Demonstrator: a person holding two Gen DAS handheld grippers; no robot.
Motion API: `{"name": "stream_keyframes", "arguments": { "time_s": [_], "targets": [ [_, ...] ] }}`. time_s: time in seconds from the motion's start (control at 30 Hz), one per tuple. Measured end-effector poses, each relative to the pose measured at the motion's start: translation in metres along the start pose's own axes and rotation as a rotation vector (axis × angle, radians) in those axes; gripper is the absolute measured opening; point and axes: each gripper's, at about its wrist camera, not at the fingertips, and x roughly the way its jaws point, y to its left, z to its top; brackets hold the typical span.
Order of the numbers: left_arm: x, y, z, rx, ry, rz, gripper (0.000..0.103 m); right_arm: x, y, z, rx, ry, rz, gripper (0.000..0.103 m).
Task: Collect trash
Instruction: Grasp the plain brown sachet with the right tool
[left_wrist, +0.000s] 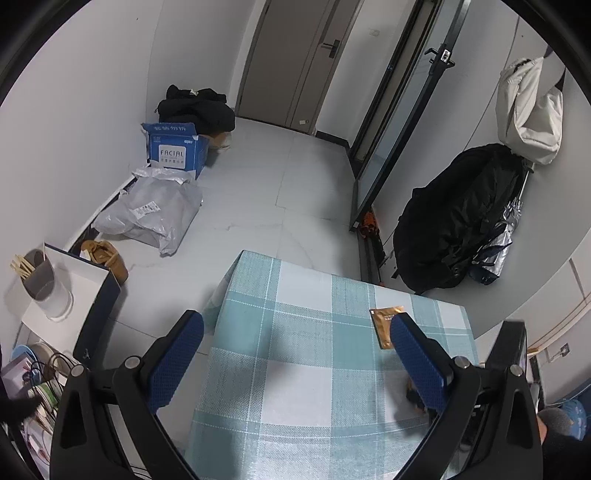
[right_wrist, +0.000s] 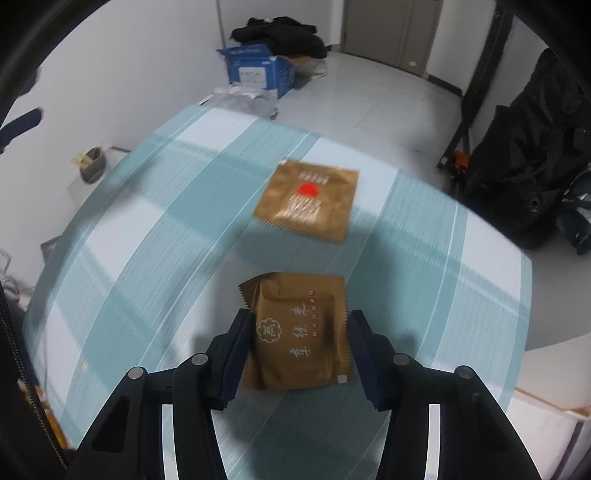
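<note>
A table covered with a teal-and-white checked tablecloth (right_wrist: 155, 229) is seen in both views, standing on a pale tiled floor (left_wrist: 280, 184) in a white-walled room. Against the right wall a black backpack (left_wrist: 454, 218) is propped, with a white bag (left_wrist: 524, 110) hung above it; along the left wall lie a grey plastic mailing bag (left_wrist: 151, 210) and an open blue carton marked FACIAL (left_wrist: 175, 151). The left gripper (left_wrist: 295, 350) is held above the near part of the table with its blue-padded jaws spread wide and nothing between them. The right gripper (right_wrist: 297, 354) is pointed steeply down at the cloth, and a brown snack wrapper (right_wrist: 299, 332) with pale printed characters lies between its jaws; the left pad appears to touch the wrapper's edge, while a narrow gap is seen at the right pad, so a firm grip is not shown. A second, flatter brown sachet (right_wrist: 310, 199) with a red dot is lying on the cloth beyond it, well apart from both grippers.
</note>
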Motion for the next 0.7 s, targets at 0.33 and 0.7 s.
{"name": "stream_keyframes", "arguments": {
  "time_s": [0.33, 0.7],
  "targets": [
    [0.001, 0.002, 0.0, -0.052, 0.016, -0.026, 0.099, -0.015, 0.019, -0.027, -0.031, 0.032, 0.06, 0.031],
    [0.0, 0.0, -0.005, -0.052, 0.022, -0.018, 0.099, -0.039, 0.01, -0.032, 0.073, -0.009, 0.135, 0.011]
  ]
}}
